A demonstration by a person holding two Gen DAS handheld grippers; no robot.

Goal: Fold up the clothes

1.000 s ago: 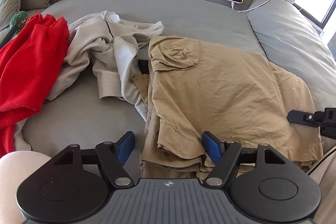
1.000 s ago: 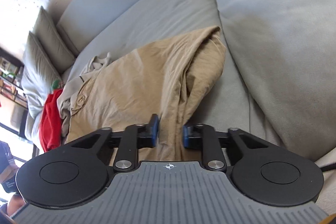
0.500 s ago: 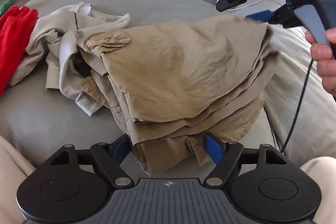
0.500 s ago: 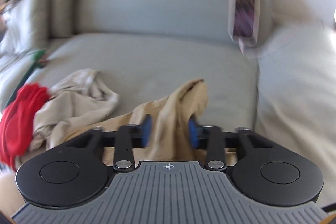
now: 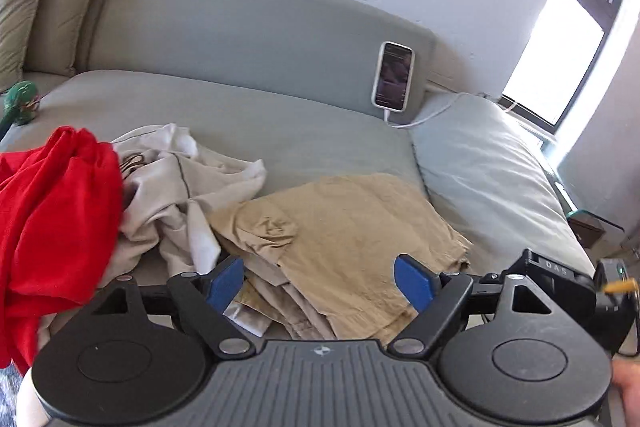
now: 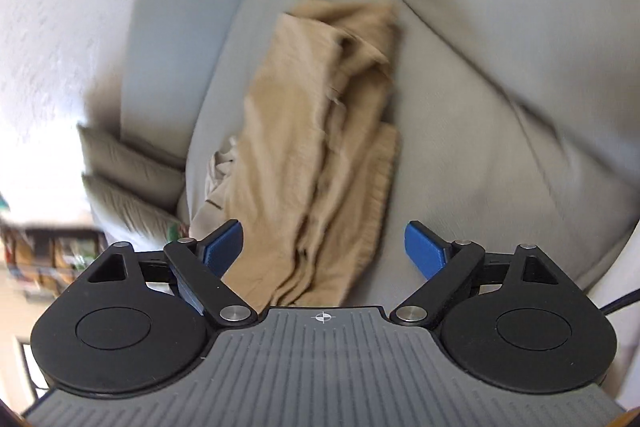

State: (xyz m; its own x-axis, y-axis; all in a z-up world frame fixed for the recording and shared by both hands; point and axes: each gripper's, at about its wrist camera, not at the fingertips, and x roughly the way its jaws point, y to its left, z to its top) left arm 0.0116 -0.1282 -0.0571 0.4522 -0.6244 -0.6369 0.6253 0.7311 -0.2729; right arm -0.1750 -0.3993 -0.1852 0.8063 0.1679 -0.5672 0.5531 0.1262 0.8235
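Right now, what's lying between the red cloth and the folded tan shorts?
A crumpled pale beige and white garment lies between the red cloth and the tan shorts, touching both. The left wrist view shows it.

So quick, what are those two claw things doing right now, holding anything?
Left gripper: opening, pads clear of the tan garment below.
Right gripper: opening, gripping nothing; the garment lies below.

Grey-green upholstered sofa seat [image 5: 304, 123], padded backrest behind. On it: folded tan cotton shorts [image 5: 352, 227] at centre; crumpled beige-and-white garment [image 5: 176, 195] just left, touching; red fleece cloth [image 5: 52, 211] far left; white-cased phone [image 5: 393, 75] propped against backrest; pale grey cushion [image 5: 492, 163] right.
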